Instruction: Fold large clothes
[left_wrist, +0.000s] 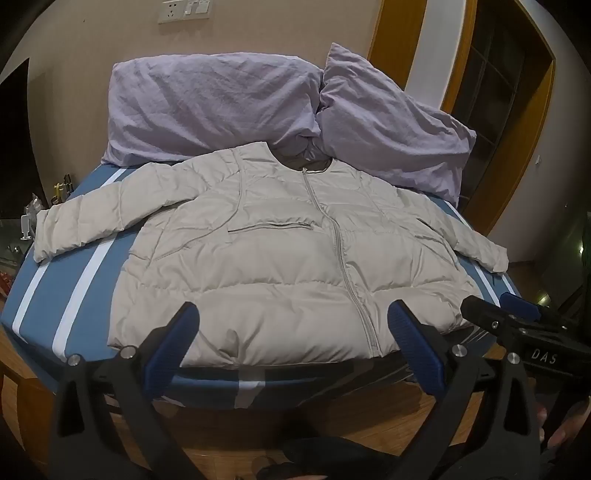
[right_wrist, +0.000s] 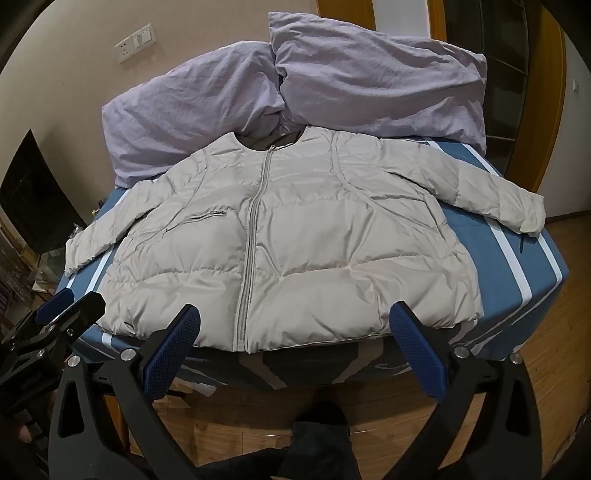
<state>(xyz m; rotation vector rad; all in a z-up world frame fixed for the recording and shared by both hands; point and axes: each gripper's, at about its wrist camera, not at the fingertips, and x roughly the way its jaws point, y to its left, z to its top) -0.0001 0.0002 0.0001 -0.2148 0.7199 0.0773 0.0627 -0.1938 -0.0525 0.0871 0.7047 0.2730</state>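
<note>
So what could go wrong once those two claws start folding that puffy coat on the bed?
The jacket is puffy and slick-looking, so a fold may spring back open. Its hem lies at the bed's near edge, so a tug might drag it off. One sleeve already reaches the bed's side edge and could slip over.

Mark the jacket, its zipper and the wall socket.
jacket (left_wrist: 258, 266): left wrist view, quilted front panel.
zipper (right_wrist: 251, 236): right wrist view, middle of its length.
wall socket (left_wrist: 173, 11): left wrist view, plate face.

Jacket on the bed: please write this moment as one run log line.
jacket: flat, zipped, sleeves spread, unfolded | bed: under jacket | left gripper: open, before hem | right gripper: open, before hem
</note>
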